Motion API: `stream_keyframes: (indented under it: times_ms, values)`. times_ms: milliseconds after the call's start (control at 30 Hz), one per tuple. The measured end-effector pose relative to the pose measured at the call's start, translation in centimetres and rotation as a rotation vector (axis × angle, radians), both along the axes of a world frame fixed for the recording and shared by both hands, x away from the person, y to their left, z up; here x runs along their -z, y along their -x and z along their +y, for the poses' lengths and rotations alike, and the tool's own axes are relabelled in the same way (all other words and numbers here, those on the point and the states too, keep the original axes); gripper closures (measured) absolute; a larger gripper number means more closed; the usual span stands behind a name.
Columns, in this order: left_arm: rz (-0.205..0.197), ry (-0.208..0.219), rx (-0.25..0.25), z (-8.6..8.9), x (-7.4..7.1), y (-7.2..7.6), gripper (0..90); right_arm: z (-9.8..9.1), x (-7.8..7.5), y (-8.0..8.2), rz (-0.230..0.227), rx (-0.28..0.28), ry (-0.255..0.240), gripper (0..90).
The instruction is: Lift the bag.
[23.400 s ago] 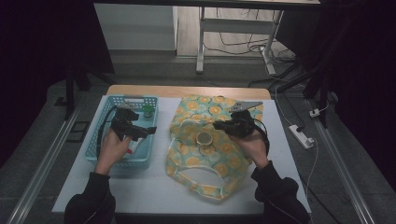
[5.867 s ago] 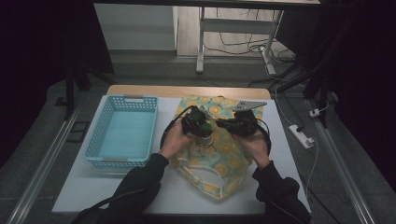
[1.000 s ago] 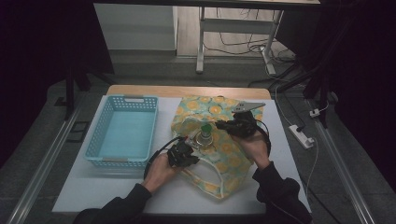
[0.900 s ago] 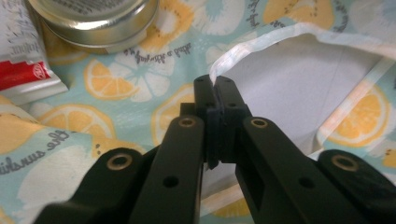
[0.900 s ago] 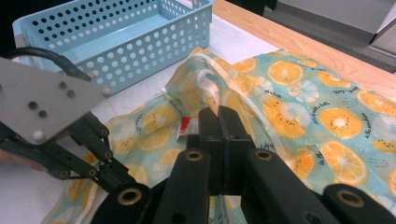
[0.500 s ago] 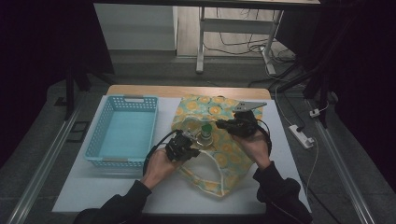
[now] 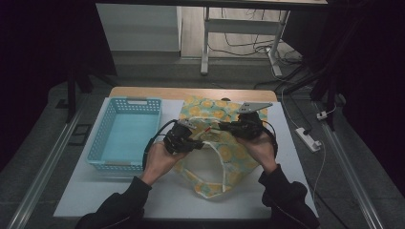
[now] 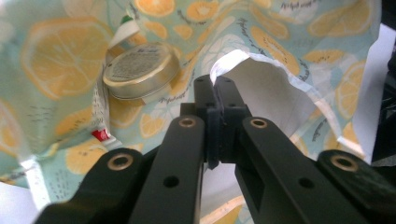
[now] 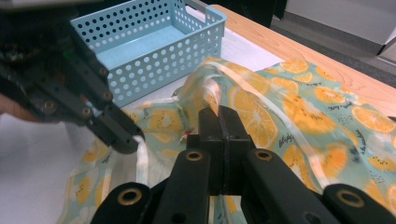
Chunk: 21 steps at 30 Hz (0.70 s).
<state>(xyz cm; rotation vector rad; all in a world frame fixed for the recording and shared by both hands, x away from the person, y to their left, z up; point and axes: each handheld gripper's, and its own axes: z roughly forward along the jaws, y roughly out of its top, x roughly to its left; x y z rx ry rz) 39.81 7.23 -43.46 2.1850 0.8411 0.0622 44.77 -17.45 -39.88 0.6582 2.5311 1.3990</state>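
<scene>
Bag (image 7: 224, 143) rim pinched by both tools, (image 8: 217, 86) (image 9: 219, 116); tin (image 8: 140, 70) half tucked inside.

Both tongs (image 7: 195, 143) (image 7: 224, 128) on citrus-print bag (image 7: 224, 157) beside basket (image 7: 125, 136)

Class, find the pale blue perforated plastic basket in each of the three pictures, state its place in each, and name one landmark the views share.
High view: the pale blue perforated plastic basket stands left of centre on the white table, left of the bag.
Left gripper view: it is not in this picture.
Right gripper view: upper left, behind the bag.
Shared landmark: the orange-slice printed fabric bag.
</scene>
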Motion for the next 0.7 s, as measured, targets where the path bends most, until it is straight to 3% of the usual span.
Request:
stream_keyframes:
  times_ms: [367, 700]
  values:
    - [0.002, 0.038, 0.0, 1.0, -3.6, -1.5, 89.8, 0.5, -2.2, 0.3, -0.019, -0.03, 0.001, 90.0]
    - [-0.028, 0.075, -0.003, 1.9, -7.2, -2.8, 89.8, 1.1, -4.6, 0.1, -0.019, -0.062, -0.017, 90.0]
